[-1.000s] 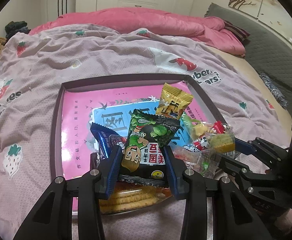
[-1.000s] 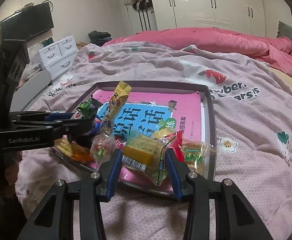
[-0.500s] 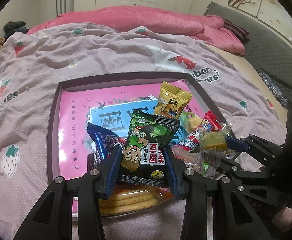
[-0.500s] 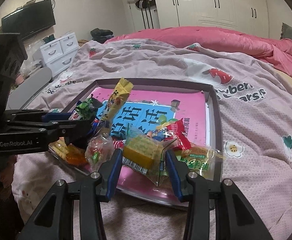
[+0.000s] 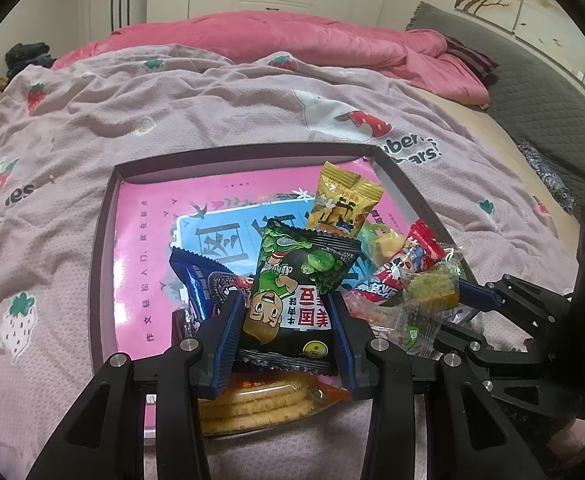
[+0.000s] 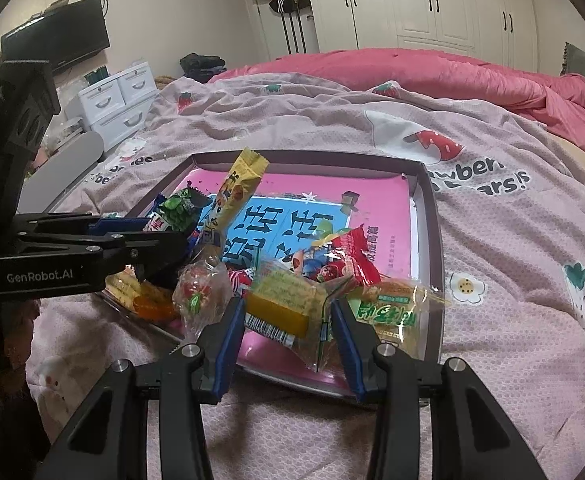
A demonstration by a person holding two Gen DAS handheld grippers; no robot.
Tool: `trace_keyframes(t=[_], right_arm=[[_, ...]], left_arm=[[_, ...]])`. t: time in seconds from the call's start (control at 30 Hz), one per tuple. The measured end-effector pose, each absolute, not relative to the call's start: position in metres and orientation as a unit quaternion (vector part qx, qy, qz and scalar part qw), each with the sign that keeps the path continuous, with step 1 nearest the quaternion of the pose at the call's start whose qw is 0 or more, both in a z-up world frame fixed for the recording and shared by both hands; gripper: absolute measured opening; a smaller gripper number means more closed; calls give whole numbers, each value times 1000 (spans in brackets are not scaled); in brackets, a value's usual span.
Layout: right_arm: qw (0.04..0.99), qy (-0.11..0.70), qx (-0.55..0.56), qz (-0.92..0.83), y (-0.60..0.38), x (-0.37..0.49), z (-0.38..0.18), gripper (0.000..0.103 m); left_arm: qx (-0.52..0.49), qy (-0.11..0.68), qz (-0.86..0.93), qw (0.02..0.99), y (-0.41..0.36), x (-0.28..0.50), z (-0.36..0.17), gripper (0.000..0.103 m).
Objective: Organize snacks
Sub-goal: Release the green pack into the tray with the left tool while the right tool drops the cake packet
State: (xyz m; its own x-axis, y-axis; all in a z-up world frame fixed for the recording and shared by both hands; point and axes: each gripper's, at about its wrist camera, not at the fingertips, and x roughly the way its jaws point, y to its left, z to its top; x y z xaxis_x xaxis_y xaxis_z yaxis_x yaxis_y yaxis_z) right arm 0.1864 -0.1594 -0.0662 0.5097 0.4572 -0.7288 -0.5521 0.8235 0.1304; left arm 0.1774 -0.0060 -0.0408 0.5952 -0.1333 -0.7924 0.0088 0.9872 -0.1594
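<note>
We're over the bed (image 5: 196,92), and across the last second both views have crept forward: the dark-rimmed tray (image 5: 100,240) with its pink printed liner now fills more of the picture, while the snacks between the fingers sit just as they did. We read that as a carry toward the tray, with no release yet.

In the tray, lower centre of the left view, the heap crowds the near edge: a yellow packet (image 5: 346,204) standing up, a red-and-white packet (image 5: 404,264), a blue cookie packet (image 5: 200,276), and a clear sleeve of round biscuits (image 5: 260,404) at the front rim. The far half is bare liner.

The left tongs (image 5: 288,322) are pinching the green pea snack packet (image 5: 298,292) upright. The right tongs (image 6: 288,322) are clamped on a clear-wrapped yellow cake (image 6: 288,300), low centre of their view, at the near rim.
</note>
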Motion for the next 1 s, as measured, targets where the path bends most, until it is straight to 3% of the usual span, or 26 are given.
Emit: trace_keyframes(t=[1.0], right_arm=[[870, 399, -51, 284, -162, 187, -65, 45]], left_arm=[[-70, 450, -44, 889, -7, 182, -43, 44]])
